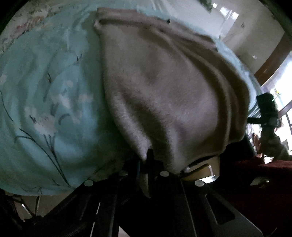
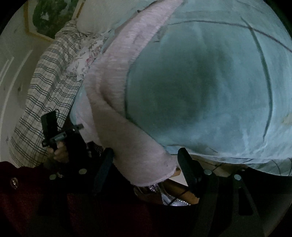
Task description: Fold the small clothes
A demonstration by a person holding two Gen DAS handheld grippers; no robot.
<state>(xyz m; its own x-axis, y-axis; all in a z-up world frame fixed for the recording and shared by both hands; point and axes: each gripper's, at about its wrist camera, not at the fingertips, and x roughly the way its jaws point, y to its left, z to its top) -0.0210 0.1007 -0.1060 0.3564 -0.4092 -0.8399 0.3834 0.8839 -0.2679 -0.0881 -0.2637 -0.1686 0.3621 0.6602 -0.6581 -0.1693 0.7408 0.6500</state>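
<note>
A fuzzy pale pink-grey garment [image 1: 164, 87] lies on the light blue floral bedsheet [image 1: 45, 91]. My left gripper [image 1: 148, 160] is shut on the garment's near edge, with cloth bunched between the fingers. In the right wrist view the same garment [image 2: 116, 109] runs from the top down to my right gripper [image 2: 146, 167], whose black fingers [image 2: 188, 167] stand apart with the garment's end lying between them. The other gripper [image 2: 53, 131] shows at the left of that view, and likewise in the left wrist view [image 1: 268, 109].
A plaid cloth [image 2: 45, 94] and a floral pillow [image 2: 85, 60] lie at the bed's far side. A framed picture [image 2: 49, 16] hangs on the wall. The person's dark red clothing [image 1: 264, 191] is near the bed's edge. Bright windows [image 1: 284, 87] are at right.
</note>
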